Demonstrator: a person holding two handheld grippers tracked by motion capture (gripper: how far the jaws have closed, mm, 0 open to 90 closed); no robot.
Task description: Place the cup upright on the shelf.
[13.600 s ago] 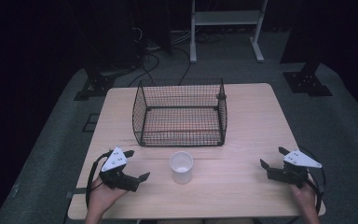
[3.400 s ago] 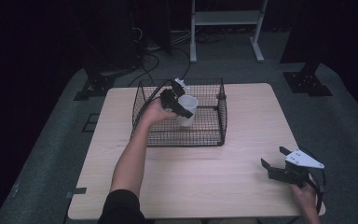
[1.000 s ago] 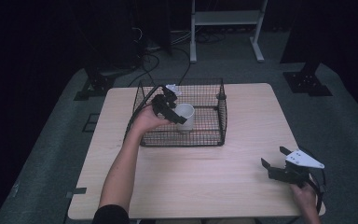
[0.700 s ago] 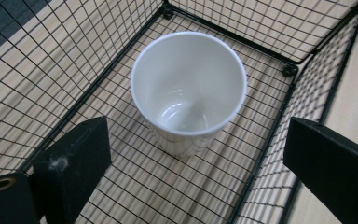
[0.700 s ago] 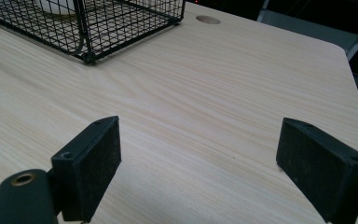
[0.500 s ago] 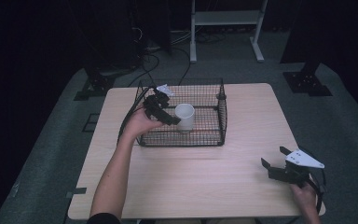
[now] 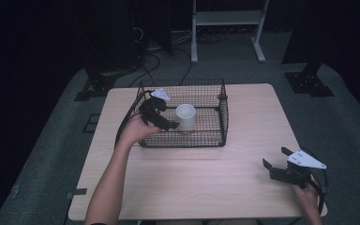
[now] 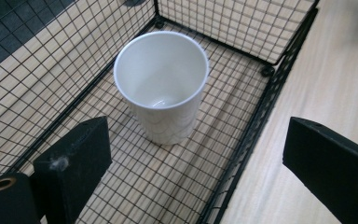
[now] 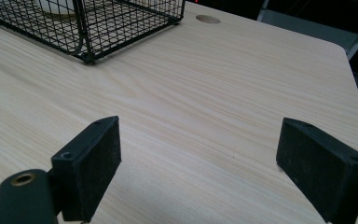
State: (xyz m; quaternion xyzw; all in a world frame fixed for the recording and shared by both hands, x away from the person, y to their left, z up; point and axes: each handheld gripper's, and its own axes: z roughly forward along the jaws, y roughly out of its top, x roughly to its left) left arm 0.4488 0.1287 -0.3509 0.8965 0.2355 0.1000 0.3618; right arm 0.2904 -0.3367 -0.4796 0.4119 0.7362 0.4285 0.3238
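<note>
the white cup (image 7: 185,116) stands upright on the floor of the wire basket (image 7: 215,136), near its middle. my left hand-held gripper (image 7: 166,123) is just at the cup's 9 o'clock side, jaws spread wide, holding nothing and not touching it. the basket sits on the counter (image 7: 215,183). my right hand-held gripper (image 7: 275,161) rests at the counter's 4 o'clock corner, jaws spread too, well apart from the basket.

A white cup (image 7: 185,116) stands in the wire basket (image 7: 215,136); the left gripper (image 7: 165,123) is right beside it
</note>
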